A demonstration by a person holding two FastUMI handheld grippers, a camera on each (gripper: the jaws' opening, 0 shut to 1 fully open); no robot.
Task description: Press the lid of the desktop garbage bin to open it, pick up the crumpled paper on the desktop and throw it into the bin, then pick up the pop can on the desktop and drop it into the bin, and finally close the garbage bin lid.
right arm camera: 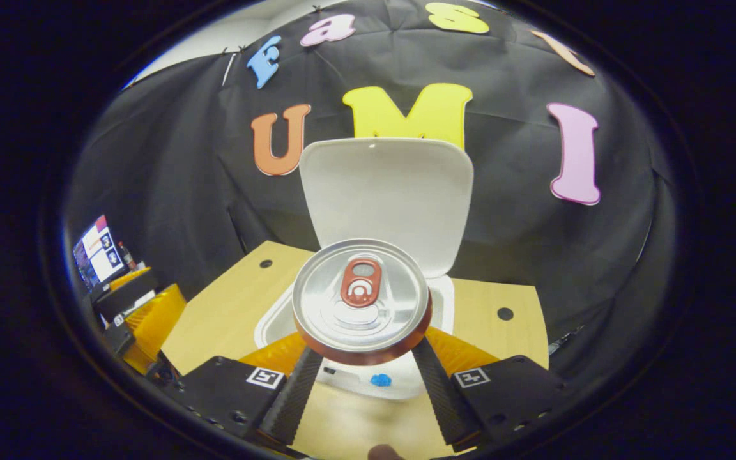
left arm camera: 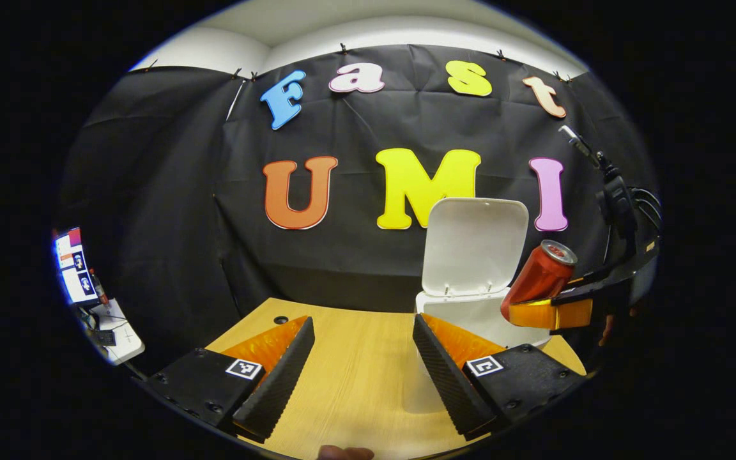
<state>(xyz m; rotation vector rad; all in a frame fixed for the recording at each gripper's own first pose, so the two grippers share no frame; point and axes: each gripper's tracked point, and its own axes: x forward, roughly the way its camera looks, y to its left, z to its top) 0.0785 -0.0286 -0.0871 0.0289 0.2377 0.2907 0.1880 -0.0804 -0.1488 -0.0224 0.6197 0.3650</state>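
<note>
Silver metal, the top of the pop can (right arm camera: 361,300), is seen closest in the right gripper view, with the red pull tab facing the camera. The can is clamped between the two fingers of the right gripper (right arm camera: 361,361), one pressed to each side of the red body. Directly beyond and below the can, the open mouth of the white garbage bin (right arm camera: 275,326) is seen, and behind that the lid (right arm camera: 386,191) is raised nearly upright. In the left gripper view the same can (left arm camera: 537,278) is seen tilted, its top leaning away from the bin's lid (left arm camera: 473,246), and it is held above the bin's right edge by the right gripper (left arm camera: 550,313).

Wooden surface (left arm camera: 355,377) lies between the fingers of the left gripper (left arm camera: 363,367), which are held well apart with nothing between them; the bin stands ahead and to its right.

No crumpled paper is seen on the surface, so that step is judged done, though the bin's inside cannot be made out. The step in hand is judged to be the dropping of the can. For the next move, the can would need to be brought squarely over the opening before the fingers are parted. After that, the lid would have to be pushed down from behind its top edge.
</note>
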